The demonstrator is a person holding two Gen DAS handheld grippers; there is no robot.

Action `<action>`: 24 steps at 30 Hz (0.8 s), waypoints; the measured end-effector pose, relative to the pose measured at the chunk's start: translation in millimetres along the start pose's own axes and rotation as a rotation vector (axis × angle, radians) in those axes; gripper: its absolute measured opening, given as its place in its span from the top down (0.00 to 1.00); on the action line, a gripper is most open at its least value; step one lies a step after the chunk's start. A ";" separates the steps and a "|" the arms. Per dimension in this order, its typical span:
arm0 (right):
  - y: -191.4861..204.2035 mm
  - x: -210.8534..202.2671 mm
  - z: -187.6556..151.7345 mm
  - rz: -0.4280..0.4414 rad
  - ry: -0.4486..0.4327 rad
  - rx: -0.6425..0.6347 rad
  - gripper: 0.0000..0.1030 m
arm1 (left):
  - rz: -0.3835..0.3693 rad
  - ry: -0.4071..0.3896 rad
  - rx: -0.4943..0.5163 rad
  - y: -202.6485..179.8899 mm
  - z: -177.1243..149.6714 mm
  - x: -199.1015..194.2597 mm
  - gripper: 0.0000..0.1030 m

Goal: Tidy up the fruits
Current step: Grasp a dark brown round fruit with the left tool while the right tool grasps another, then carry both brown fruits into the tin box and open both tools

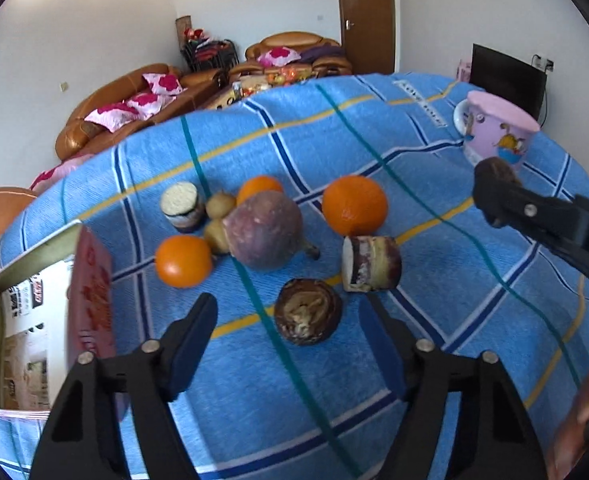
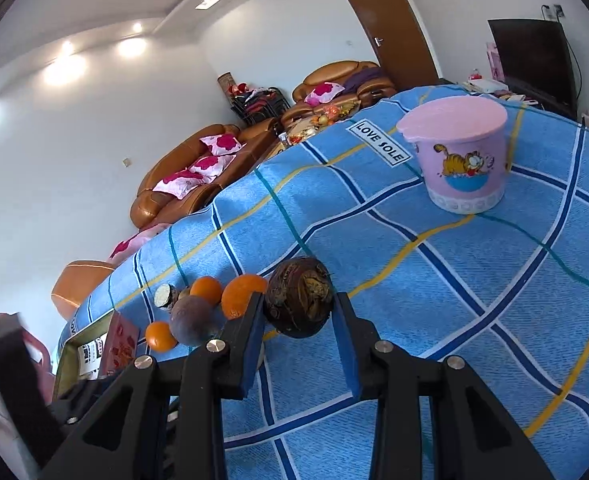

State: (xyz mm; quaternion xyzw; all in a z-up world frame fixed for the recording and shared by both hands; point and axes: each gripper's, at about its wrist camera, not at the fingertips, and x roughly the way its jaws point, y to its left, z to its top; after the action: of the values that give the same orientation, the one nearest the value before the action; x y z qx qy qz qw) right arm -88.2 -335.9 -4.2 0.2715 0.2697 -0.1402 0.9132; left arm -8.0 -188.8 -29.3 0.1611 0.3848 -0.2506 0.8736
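Sorting looks barely begun, as far as can be judged. The right gripper (image 2: 298, 328) carries a dark brown root (image 2: 299, 298) between its jaws, lifted above the cloth; the left pad seems to touch it, a sliver of gap shows at the right pad, so the grip looks loose or only just made. In the left view that same root (image 1: 498, 170) sits at the gripper's tip, near the pink tub (image 1: 496, 130), whose lid is on. The left gripper (image 1: 290, 340) hovers wide open and empty over a second brown root (image 1: 308, 312) lying on the cloth. The rest lies in a loose heap beyond it: three oranges, one near left (image 1: 183, 261), one far (image 1: 259, 188), one right (image 1: 354, 205); a large purplish round fruit (image 1: 264, 230); two small tan tubers (image 1: 219, 218); and two cut pieces, one far left (image 1: 182, 205), one right (image 1: 370, 264). The open box (image 1: 26, 320) at the near left edge shows only printed paper inside, no fruit that can be seen. So nearly everything is left to place, and which container takes which item cannot be told. The worktop is covered by a blue checked cloth (image 2: 474, 300) with yellow, navy and teal lines and a "LOVE SOLE" label. Beyond are brown leather sofas (image 1: 134, 104) with pink-flowered cushions, a brown door (image 1: 366, 20), a dark screen (image 2: 534, 60) at the far right, white walls and ceiling spotlights.
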 end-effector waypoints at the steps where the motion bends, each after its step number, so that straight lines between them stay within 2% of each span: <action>1: -1.0 -2.8 -0.6 0.000 -0.002 -0.005 0.65 | 0.007 0.005 0.003 -1.4 -0.2 3.0 0.37; 3: 0.3 -3.4 -0.8 -0.001 -0.007 -0.011 0.65 | 0.009 0.036 0.009 -4.6 -0.8 10.6 0.46; 4: 0.8 -3.2 -0.6 -0.002 -0.008 -0.013 0.65 | -0.010 0.026 -0.003 -4.0 0.1 10.3 0.54; 6: -0.2 -3.6 -0.9 -0.005 -0.007 -0.012 0.65 | -0.040 0.034 -0.014 -2.4 0.3 13.3 0.61; 10: -2.9 -0.9 -1.3 -0.021 -0.002 -0.008 0.65 | -0.063 0.012 -0.041 4.4 -1.9 5.8 0.62; 14: -3.3 -1.9 -1.5 -0.035 -0.015 -0.017 0.65 | -0.076 -0.087 -0.100 29.6 -10.5 -31.2 0.62; 20: 7.4 -3.6 -4.4 -0.044 -0.038 -0.074 0.65 | 0.074 -0.201 -0.224 95.8 -28.1 -78.2 0.62; 24: 23.8 -5.4 -11.0 -0.062 -0.065 -0.158 0.65 | 0.204 -0.246 -0.247 141.1 -39.3 -92.3 0.62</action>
State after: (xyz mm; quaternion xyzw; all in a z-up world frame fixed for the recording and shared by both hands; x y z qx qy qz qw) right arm -87.6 -309.6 1.1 0.1853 0.2585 -0.1555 0.9352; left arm -5.4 -25.1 27.1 0.0589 0.2848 -0.1294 0.9480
